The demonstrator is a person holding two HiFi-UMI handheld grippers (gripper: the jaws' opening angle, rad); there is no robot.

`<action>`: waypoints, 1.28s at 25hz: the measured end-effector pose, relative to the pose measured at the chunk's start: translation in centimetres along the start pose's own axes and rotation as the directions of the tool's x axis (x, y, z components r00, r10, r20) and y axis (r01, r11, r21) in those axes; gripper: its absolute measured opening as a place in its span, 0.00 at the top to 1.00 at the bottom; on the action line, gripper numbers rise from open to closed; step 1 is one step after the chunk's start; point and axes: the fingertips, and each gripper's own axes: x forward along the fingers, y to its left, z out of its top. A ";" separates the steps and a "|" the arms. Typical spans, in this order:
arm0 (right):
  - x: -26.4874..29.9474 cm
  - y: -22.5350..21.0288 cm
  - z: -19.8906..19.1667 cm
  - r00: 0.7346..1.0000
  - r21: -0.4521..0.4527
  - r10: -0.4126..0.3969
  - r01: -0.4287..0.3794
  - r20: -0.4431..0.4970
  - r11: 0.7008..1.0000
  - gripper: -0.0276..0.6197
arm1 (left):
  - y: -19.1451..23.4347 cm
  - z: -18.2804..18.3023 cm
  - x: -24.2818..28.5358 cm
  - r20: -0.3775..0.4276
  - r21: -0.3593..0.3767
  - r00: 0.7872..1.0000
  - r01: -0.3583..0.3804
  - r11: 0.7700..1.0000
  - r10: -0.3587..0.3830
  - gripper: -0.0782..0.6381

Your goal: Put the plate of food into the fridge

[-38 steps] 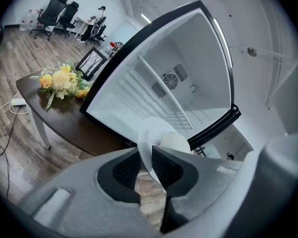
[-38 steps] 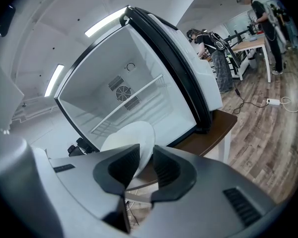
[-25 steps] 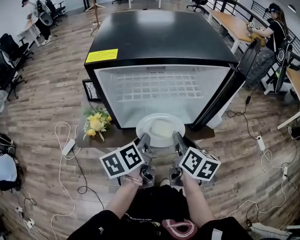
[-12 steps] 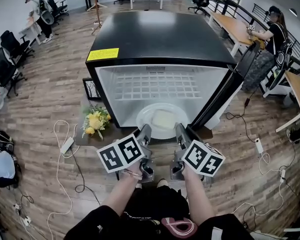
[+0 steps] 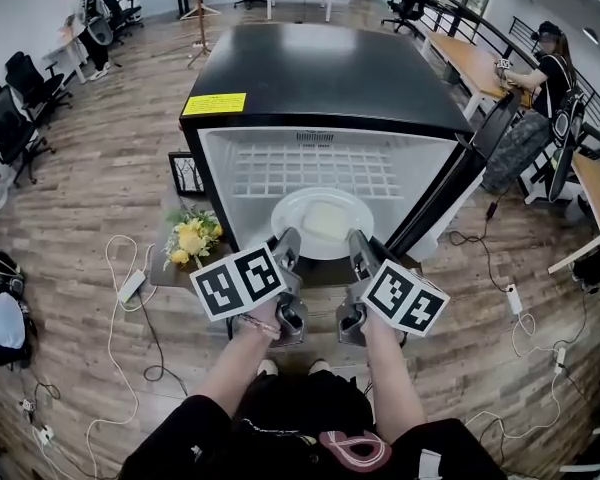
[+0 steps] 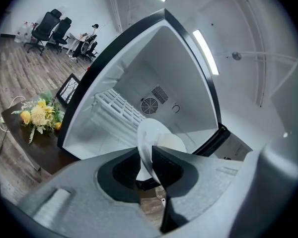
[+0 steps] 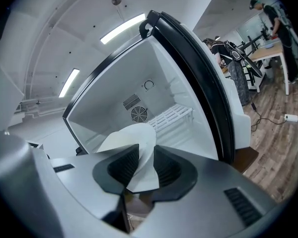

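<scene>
A white plate (image 5: 322,223) with a pale slab of food (image 5: 325,220) hangs level at the mouth of the open fridge (image 5: 320,78). Its far half reaches over the white interior below the wire shelf (image 5: 310,173). My left gripper (image 5: 286,248) is shut on the plate's near-left rim and my right gripper (image 5: 357,251) on its near-right rim. In the left gripper view the plate (image 6: 148,138) runs edge-on between the pads of the gripper (image 6: 150,155), with the food (image 6: 171,144) beyond. The right gripper view shows the plate (image 7: 134,143) pinched in the same way by the gripper (image 7: 141,165).
The black fridge door (image 5: 450,193) stands open at the right. A bunch of yellow flowers (image 5: 192,236) lies on a low dark table left of the fridge, near a picture frame (image 5: 188,173). Cables (image 5: 130,288) trail over the wooden floor. People sit at desks (image 5: 470,53) farther off.
Both grippers have carried the plate forward, from in front of the fridge to partly inside its opening. The grip on the rim is unchanged.
</scene>
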 end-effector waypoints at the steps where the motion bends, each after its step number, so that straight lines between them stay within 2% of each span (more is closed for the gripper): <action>1: 0.2 0.0 0.1 1.000 0.000 0.002 -0.002 0.000 1.000 0.80 | 0.0 0.2 0.2 0.002 0.003 1.000 -0.001 1.000 0.001 0.79; 10: 2.1 0.2 1.0 1.000 -0.008 0.002 -0.002 -0.012 1.000 0.80 | 0.5 1.3 1.6 -0.011 -0.011 1.000 -0.011 1.000 0.011 0.79; 15: 3.4 -0.3 1.4 1.000 0.041 0.011 -0.010 -0.027 0.999 0.80 | 0.5 2.1 2.7 -0.014 -0.012 1.000 -0.015 1.000 0.015 0.79; 27: 6.1 0.0 3.4 1.000 0.033 0.009 -0.008 -0.017 0.999 0.79 | 0.7 4.4 5.3 -0.037 -0.035 0.999 -0.004 0.999 0.003 0.79; 32: 7.2 -0.2 4.3 1.000 0.015 0.004 -0.004 -0.019 1.000 0.79 | 0.5 5.3 6.4 -0.019 0.009 0.999 -0.028 1.000 0.028 0.78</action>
